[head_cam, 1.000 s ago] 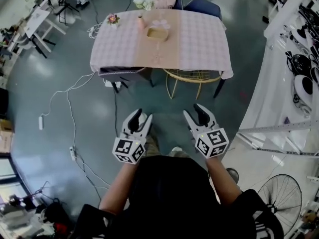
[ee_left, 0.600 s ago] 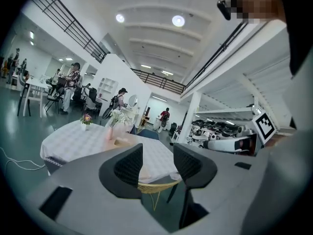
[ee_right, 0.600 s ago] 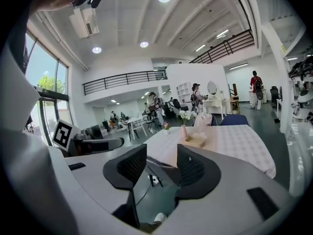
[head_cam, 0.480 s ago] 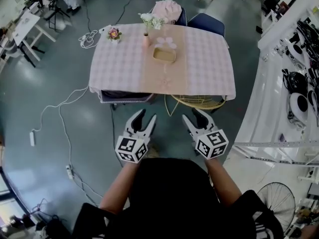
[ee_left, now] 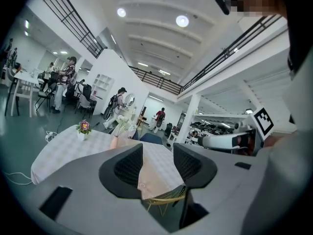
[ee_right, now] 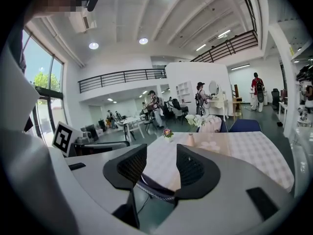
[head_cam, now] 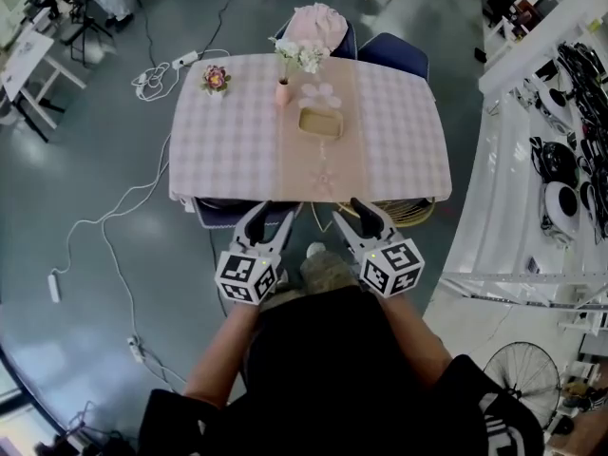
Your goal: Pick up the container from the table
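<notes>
Black-padded jaws parted a moderate way on both left gripper (head_cam: 273, 218) and right gripper (head_cam: 350, 215), nothing gripped in either, just table and floor showing through the gaps. Side by side at the near edge of the pink-checked table (head_cam: 218, 150), well apart from the container (head_cam: 320, 122). Tan, shallow, rectangular, sitting mid-table toward the far side on a plain pink runner (head_cam: 318, 164). Looks empty from up top, hard to be sure tbh. Just beside it to the far left, slim pink vase (head_cam: 283, 93) with white flowers in it. Further left, small pot (head_cam: 216, 79) holding a pink bloom. Yellow wire chair (head_cam: 413, 212) tucked under the near right side, blue chair (head_cam: 394, 53) on the far side.
</notes>
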Available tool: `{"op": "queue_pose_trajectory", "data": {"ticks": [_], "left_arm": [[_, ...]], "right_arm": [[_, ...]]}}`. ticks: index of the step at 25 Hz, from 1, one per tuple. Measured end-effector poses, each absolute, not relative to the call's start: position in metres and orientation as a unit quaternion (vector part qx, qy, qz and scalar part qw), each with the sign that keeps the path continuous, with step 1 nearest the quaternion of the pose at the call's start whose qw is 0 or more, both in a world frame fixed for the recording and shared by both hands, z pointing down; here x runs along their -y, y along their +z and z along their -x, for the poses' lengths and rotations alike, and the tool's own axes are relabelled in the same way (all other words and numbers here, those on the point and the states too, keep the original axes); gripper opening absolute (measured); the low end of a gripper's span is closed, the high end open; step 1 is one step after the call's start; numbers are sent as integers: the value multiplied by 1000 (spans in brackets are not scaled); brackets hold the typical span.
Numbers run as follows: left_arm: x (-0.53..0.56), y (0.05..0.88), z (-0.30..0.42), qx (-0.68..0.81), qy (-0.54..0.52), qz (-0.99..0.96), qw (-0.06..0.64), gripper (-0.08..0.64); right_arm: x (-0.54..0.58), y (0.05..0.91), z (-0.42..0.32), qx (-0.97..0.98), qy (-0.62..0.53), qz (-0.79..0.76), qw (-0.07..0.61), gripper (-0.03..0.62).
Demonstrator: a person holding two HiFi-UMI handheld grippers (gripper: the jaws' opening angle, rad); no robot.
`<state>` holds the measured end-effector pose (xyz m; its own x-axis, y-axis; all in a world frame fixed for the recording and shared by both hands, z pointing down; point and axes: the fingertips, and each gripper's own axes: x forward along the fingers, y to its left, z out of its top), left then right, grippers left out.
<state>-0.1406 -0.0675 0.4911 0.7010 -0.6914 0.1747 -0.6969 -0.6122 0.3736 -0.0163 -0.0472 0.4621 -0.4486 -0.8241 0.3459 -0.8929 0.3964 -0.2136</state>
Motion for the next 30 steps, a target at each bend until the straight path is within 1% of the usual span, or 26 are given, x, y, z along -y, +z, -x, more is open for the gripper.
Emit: {"op": "queue_pose_trajectory", "data": {"ticks": [7, 12, 19, 23, 27, 30], "left_arm": [[118, 505, 138, 377, 20, -899, 223, 173], [174, 525, 126, 377, 47, -896, 231, 173], [275, 566, 84, 360, 88, -887, 276, 176], [325, 608, 59, 359, 133, -877, 290, 179], [360, 672, 35, 346, 196, -859, 322, 184], [380, 714, 28, 348, 242, -843, 331, 187]], "right_arm": [[97, 480, 20, 829, 200, -514, 93, 163], [154, 490, 1, 829, 205, -514, 82, 163], [226, 497, -31, 827, 217, -512, 85, 163], [254, 528, -50, 819, 249, -508, 96, 163], [281, 552, -74, 815, 261, -503, 119, 163], [299, 561, -89, 813, 272, -498, 129, 163]]}}
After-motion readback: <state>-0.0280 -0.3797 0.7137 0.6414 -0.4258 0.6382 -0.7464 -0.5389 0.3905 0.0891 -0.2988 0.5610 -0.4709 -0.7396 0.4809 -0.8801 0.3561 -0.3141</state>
